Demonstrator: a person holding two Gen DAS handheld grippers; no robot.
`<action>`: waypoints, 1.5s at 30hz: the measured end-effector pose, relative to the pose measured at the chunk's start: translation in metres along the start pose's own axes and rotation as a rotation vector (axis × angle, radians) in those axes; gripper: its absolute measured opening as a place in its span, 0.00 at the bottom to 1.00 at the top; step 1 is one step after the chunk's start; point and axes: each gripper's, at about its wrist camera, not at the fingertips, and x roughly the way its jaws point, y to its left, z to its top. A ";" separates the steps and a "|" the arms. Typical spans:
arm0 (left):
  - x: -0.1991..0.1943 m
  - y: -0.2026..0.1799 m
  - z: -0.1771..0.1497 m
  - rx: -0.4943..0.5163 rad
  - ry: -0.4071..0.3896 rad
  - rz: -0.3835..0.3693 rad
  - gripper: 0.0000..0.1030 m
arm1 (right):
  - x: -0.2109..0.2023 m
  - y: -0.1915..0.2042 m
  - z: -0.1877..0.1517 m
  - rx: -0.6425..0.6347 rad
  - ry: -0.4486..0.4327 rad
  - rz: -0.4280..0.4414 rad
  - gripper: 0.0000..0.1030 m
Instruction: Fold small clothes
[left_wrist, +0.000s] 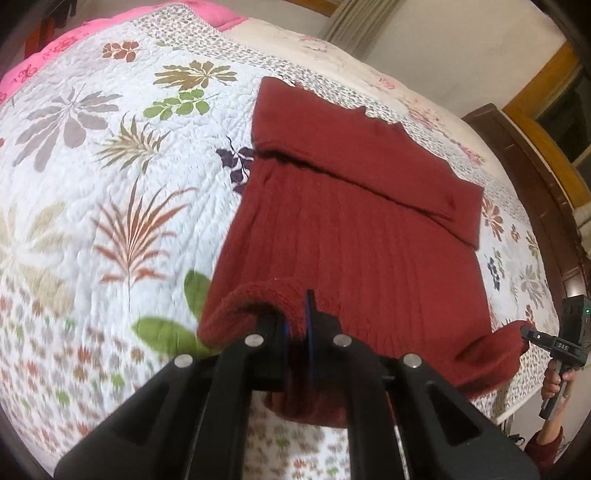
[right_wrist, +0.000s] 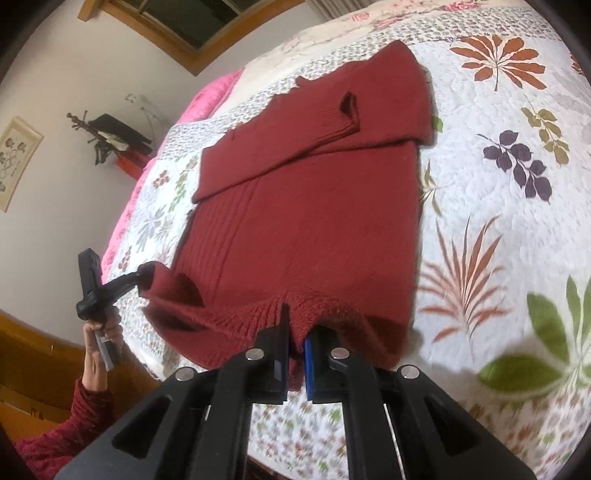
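Note:
A dark red knitted sweater (left_wrist: 351, 229) lies flat on a floral quilt (left_wrist: 110, 177), its sleeves folded across the upper body. In the left wrist view my left gripper (left_wrist: 297, 314) is shut on the sweater's ribbed hem at the near left corner, which is lifted a little. The right gripper (left_wrist: 526, 332), held by a hand, pinches the hem's other corner. From the right wrist, the sweater (right_wrist: 306, 206) stretches away and my right gripper (right_wrist: 297, 326) is shut on the hem. The left gripper (right_wrist: 142, 282) holds the hem's far left corner there.
The quilt (right_wrist: 498, 184) covers a bed. A pink blanket (left_wrist: 48, 48) lies at the bed's far side. A dark wooden bed frame (left_wrist: 524, 155) runs along the edge, with a wood-framed window (right_wrist: 192, 33) and a wall shelf (right_wrist: 118, 140) beyond.

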 end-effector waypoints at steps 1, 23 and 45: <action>0.004 0.001 0.004 0.000 0.000 0.004 0.06 | 0.002 -0.004 0.004 0.007 0.003 -0.001 0.06; -0.009 0.022 0.061 -0.037 -0.086 0.052 0.61 | 0.016 -0.042 0.056 -0.085 -0.025 -0.111 0.47; 0.097 -0.038 0.055 0.410 0.114 0.177 0.23 | 0.107 -0.008 0.082 -0.388 0.194 -0.194 0.13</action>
